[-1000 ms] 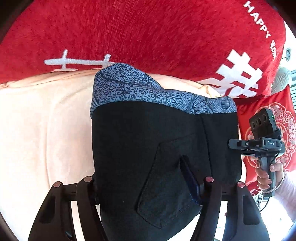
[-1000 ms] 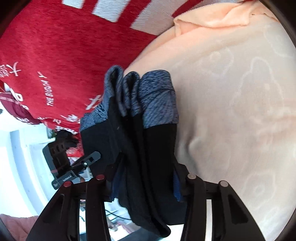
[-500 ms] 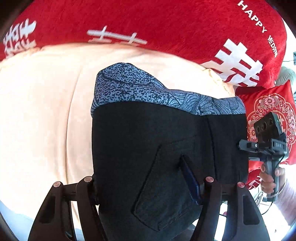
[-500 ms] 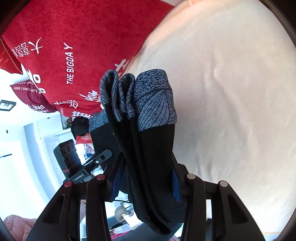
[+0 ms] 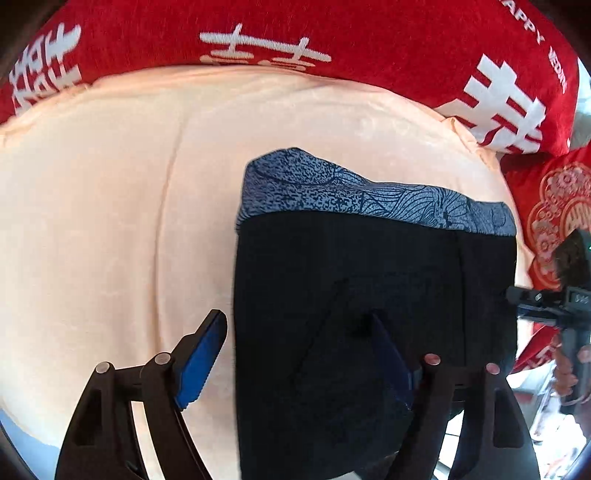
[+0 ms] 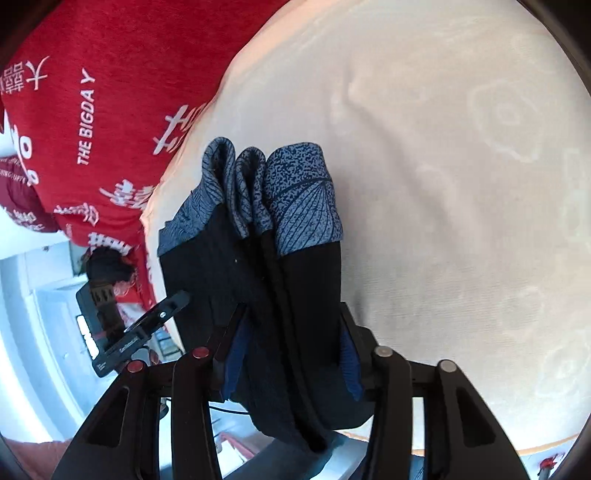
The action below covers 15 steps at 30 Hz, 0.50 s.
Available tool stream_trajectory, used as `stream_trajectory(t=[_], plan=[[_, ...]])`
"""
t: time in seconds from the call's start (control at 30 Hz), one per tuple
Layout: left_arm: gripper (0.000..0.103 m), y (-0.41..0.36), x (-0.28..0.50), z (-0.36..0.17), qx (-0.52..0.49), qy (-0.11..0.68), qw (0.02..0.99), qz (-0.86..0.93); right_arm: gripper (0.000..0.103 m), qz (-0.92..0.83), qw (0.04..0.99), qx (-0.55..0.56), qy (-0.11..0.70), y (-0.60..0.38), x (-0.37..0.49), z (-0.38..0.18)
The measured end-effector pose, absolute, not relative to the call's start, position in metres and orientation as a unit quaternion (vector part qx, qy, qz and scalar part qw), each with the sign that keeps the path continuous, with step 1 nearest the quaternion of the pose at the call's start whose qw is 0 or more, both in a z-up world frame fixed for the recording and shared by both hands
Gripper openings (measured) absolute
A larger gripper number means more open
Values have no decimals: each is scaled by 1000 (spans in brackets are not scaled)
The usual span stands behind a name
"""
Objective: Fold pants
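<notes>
Folded black pants (image 5: 369, 258) with a blue-grey patterned waistband (image 5: 369, 199) hang over a peach bedspread (image 5: 110, 221). My left gripper (image 5: 295, 317) has its jaws opening. Its left pad (image 5: 203, 354) stands apart from the pants' edge, and its right pad lies against the cloth by the back pocket. In the right wrist view the pants (image 6: 306, 266) hang as a bunch of several layers between the pads of my right gripper (image 6: 291, 310), which is shut on them. Each gripper shows in the other's view: the right gripper (image 5: 554, 302) at the pants' far edge, the left gripper (image 6: 133, 325) at lower left.
A red blanket (image 5: 295, 29) with white characters lies along the far side of the bedspread (image 6: 443, 184). A red patterned cushion (image 5: 554, 206) sits at the right. A person's hand (image 5: 569, 369) holds the right gripper's handle. White floor shows at lower left in the right wrist view.
My left gripper's jaws have opened and its left pad has come off the pants. Both grippers carried the pants away from the red blanket, further over the peach bedspread.
</notes>
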<state>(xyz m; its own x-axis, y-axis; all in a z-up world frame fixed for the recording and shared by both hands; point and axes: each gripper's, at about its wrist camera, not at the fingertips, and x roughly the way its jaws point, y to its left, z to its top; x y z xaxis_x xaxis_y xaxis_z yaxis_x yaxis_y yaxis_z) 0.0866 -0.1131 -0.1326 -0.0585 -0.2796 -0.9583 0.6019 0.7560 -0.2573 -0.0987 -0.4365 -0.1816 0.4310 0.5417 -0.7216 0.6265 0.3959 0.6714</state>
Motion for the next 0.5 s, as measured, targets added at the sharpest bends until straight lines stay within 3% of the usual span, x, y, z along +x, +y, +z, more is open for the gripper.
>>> stream_trajectory(t=[0.13,0.17,0.2,0.23,0.3,0.33,0.5], plan=[[83,-112,80,-105,156,616,706,-312,74,-109,659,502,549,-438,-105,-160],[100,-111,77,-97,154,612,710,-312,74,-120,663,496,547,-438,-109,-153],[103,-112,75,-90,152,608,714,-313,74,-129,668,492,543,-437,-109,-145],[103,-113,69,-83,150,600,720,-315,71,-137,679,481,537,-435,-110,-135],[103,-117,58,-81,160,598,720,-313,35,-140,706,445,532,-422,-105,-113],[103,-120,49,-88,170,600,720,-305,25,-141,714,428,535,-417,-103,-108],[103,-122,31,-133,187,620,712,-272,25,-104,718,386,570,-379,-89,-122]])
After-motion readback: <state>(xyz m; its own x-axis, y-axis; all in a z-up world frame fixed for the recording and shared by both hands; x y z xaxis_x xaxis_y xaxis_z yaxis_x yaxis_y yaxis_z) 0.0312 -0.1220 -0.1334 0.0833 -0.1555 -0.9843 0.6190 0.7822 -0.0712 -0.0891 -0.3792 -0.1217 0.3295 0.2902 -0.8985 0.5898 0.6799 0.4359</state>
